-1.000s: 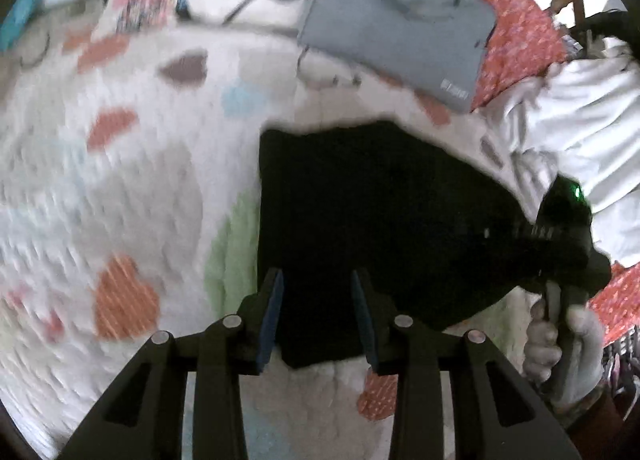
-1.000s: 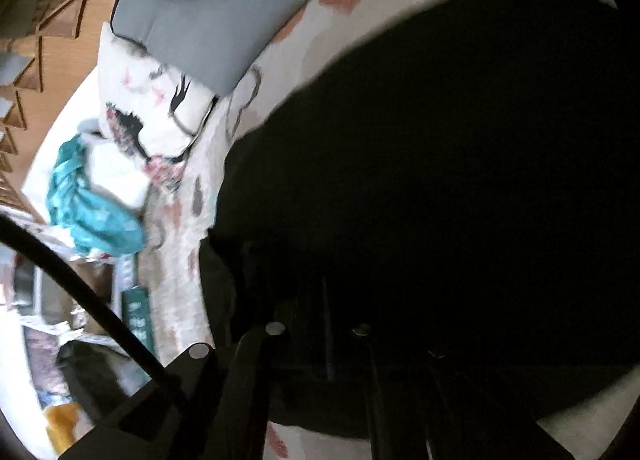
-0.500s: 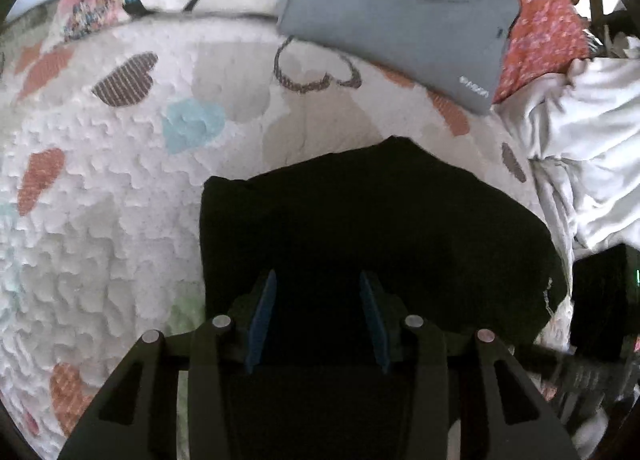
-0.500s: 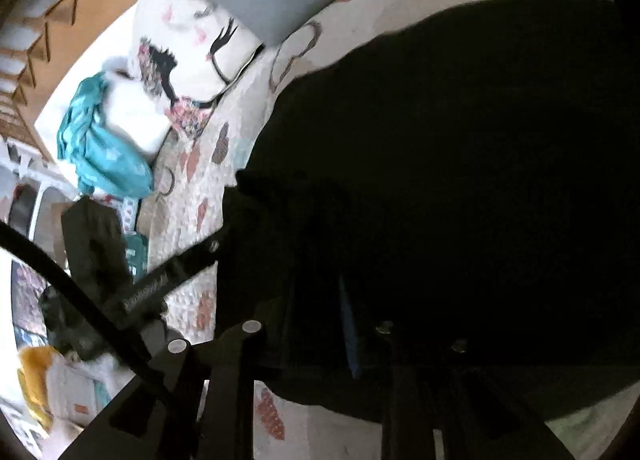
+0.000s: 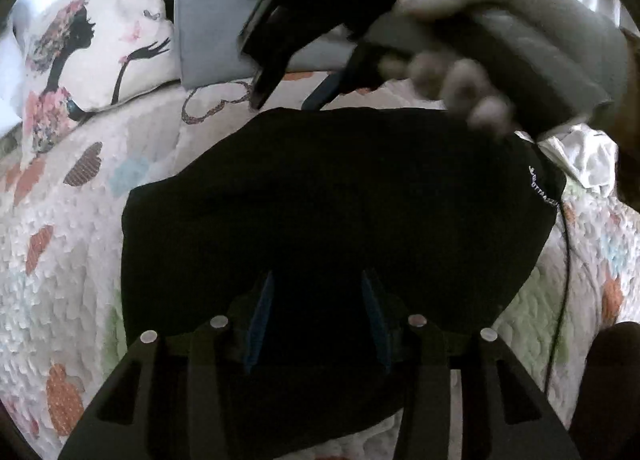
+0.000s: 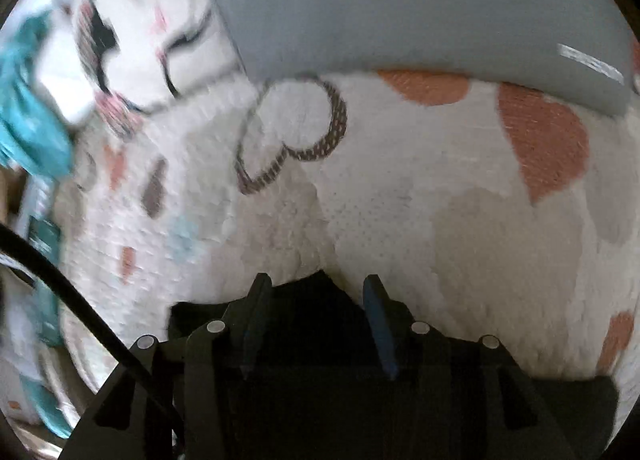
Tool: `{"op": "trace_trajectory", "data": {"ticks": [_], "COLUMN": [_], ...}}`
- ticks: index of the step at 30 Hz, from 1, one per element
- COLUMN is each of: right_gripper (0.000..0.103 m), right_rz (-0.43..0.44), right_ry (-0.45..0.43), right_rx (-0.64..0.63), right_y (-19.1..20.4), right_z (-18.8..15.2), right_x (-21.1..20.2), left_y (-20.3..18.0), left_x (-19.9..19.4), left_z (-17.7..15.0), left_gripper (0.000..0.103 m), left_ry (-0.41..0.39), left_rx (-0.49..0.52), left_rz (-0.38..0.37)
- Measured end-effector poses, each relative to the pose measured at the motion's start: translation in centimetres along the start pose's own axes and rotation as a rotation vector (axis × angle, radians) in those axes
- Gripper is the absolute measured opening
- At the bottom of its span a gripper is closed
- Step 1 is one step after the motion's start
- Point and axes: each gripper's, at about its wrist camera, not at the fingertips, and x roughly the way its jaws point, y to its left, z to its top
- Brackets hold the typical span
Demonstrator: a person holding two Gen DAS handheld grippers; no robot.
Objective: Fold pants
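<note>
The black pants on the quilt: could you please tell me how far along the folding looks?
Done: the black pants lie folded into a compact bundle on the heart-print quilt. In hand: nothing is gripped; the left tongs hover open over the bundle, and the right tongs are open at its edge, facing the grey folded garment. Left: possibly a final fold or smoothing, or setting the bundle aside.

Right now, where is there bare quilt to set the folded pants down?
Bare quilt lies left of the black pants, below the printed pillow. A narrower strip runs between the pants and the grey folded garment. The right side is crowded with white bedding and a cable.
</note>
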Motion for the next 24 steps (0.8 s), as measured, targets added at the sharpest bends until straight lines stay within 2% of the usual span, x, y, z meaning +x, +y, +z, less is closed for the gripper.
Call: {"op": "trace_trajectory", "data": {"ticks": [1,3,5,10,11,14,17,19,21,24], "right_gripper": [0.047,0.021,0.008,0.005,0.0,0.0,0.001,0.008,0.027,0.033], "right_rz": [-0.055,-0.159,-0.158,-0.188,-0.19,-0.207,-0.169,-0.124,-0.107,-0.127], "right_ry": [0.041,0.05,0.057,0.039,0.034,-0.004,-0.038,-0.059,-0.09,-0.149], "right_rx": [-0.032,-0.103,-0.11,-0.063,-0.045,-0.01,-0.002,-0.014,-0.019,-0.009], "right_y": [0.6,1.8,2.0,1.7,1.5,1.2,1.2,1.7,1.7,1.2], "right_z": [0.2,0.0,0.3,1.9,2.3,3.4,3.9,3.3,1.9,-1.7], "right_x": [1.3,2.1,1.8,1.6,1.9,2.2,1.4,-0.2,-2.4,-5.1], "left_y": [0.1,0.3,0.3,0.2,0.2,0.3,0.6,1.0,1.9,4.7], "left_x": [0.0,0.0,0.0,0.3,0.3,0.1,-0.2,-1.1,-2.7,-6.2], "left_z": [-0.1,-0.2,-0.3,-0.5,-0.6,-0.7,-0.7,-0.7,-0.3,0.8], "left_gripper": [0.045,0.045,0.045,0.045,0.045,0.045,0.045,0.045,0.045,0.045], "left_ry": [-0.002,-0.011,-0.017,-0.033,-0.034,-0.04,-0.05,-0.053,-0.076,-0.169], "left_rx": [-0.002,-0.001,0.001,-0.005,-0.009,-0.011,-0.011,-0.024,-0.07,-0.157], "left_rz": [-0.009,-0.022,-0.023,-0.027,-0.03,-0.034,-0.043,-0.084,-0.135,-0.153]}}
